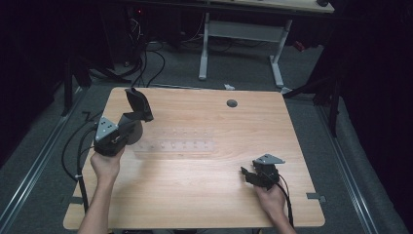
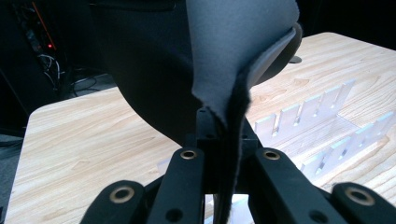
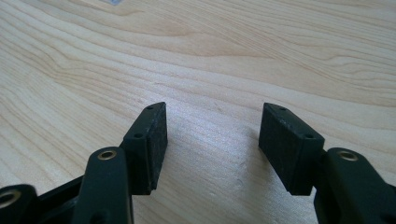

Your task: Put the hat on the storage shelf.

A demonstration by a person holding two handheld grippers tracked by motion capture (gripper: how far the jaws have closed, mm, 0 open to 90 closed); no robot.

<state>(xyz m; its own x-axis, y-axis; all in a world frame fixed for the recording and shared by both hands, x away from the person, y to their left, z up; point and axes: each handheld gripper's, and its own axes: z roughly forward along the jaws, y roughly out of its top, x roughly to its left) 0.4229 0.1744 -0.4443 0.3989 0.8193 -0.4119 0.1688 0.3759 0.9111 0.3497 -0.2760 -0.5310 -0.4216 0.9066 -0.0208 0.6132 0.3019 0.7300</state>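
Observation:
A dark grey soft pouch point(image 1: 139, 104) of foam-like cloth stands up over the table's left side, lifted off the wood. My left gripper point(image 1: 128, 121) is shut on its lower edge. In the left gripper view the pouch point(image 2: 233, 51) rises between the closed jaws of the left gripper point(image 2: 223, 133), its frayed seam facing me. A clear slotted plastic rack point(image 1: 175, 141) lies flat just right of that gripper, and the rack point(image 2: 322, 121) is empty. My right gripper point(image 1: 246, 174) rests low near the front right. In its own view the right gripper point(image 3: 212, 140) is open over bare wood.
The wooden table point(image 1: 195, 195) has a round cable hole point(image 1: 232, 103) near its far edge. Black cables point(image 1: 73, 156) trail off the left side. Beyond the table stands a white-legged desk point(image 1: 243, 34) on grey carpet.

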